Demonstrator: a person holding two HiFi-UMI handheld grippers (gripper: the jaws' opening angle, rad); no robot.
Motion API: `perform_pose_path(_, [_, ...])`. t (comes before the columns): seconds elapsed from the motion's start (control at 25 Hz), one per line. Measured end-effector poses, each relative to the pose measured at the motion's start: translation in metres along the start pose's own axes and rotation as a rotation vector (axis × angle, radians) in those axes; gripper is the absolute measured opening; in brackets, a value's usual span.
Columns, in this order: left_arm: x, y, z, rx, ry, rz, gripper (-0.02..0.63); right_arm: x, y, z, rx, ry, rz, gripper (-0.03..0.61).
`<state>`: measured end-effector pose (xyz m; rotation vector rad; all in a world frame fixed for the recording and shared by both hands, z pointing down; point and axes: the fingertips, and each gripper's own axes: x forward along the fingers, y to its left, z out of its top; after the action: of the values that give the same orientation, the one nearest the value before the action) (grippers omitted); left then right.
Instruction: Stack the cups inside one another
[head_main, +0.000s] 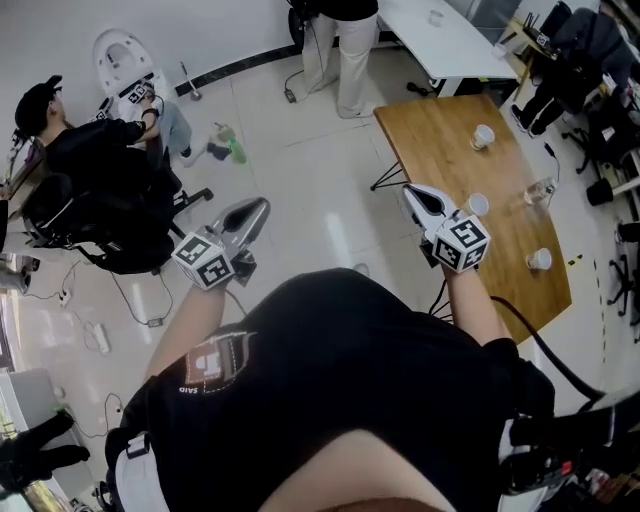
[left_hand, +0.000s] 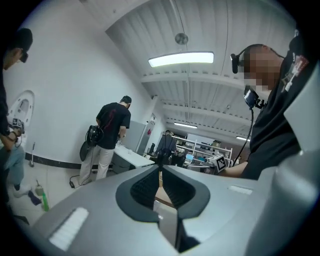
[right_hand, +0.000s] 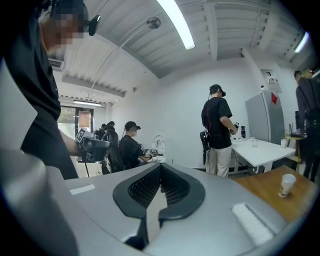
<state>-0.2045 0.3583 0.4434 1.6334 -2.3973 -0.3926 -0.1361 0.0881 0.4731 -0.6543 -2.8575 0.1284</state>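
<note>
No text can be read with confidence.

- Shirt print (head_main: 215, 362), on the wearer's black shirt: pale emblem with a short line of letters beneath, too small to read.
- Left marker cube (head_main: 203, 260) on left tongs (head_main: 258, 208) and right marker cube (head_main: 460, 243) on right tongs (head_main: 412, 192): black-and-white square codes, no letters or digits.
- Red sticker (right_hand: 274, 98) on grey cabinet (right_hand: 265, 120): print unresolved.

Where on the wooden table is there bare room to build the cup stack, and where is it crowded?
Bare: the far left corner of the table, beside the far cup, and the near end below the near cup. Crowded: the middle, where the middle cup stands near a clear container.
</note>
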Motion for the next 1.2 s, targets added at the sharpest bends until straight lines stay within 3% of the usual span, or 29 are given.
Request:
perform_pose_path(0.28, [0.129, 0.022, 0.025, 0.029, 0.06, -0.096, 0.02, 0.009, -0.096, 0.028, 0.012, -0.05, -0.053, 0.014])
perform_pose_path(0.48, [0.231, 0.026, 0.033, -0.008, 0.119, -0.251, 0.02, -0.003, -0.148, 0.028, 0.05, -0.054, -0.17, 0.014])
perform_pose_path(0.68, [0.33, 0.033, 0.018, -0.039, 0.191, -0.487, 0.02, -0.03, -0.192, 0.005, 0.118, -0.04, -0.4, 0.014])
perform_pose_path(0.84, [0.386, 0.046, 0.016, -0.036, 0.243, -0.674, 0.02, -0.03, -0.216, 0.01, 0.133, -0.05, -0.588, 0.014])
perform_pose_path(1.0, [0.429, 0.054, 0.013, -0.038, 0.318, -0.887, 0.02, -0.041, -0.216, 0.016, 0.194, -0.083, -0.819, 0.014])
perform_pose_path(1.2, [0.463, 0.032, 0.008, -0.043, 0.382, -1.061, 0.02, -0.084, -0.188, 0.016, 0.272, -0.173, -1.061, 0.014])
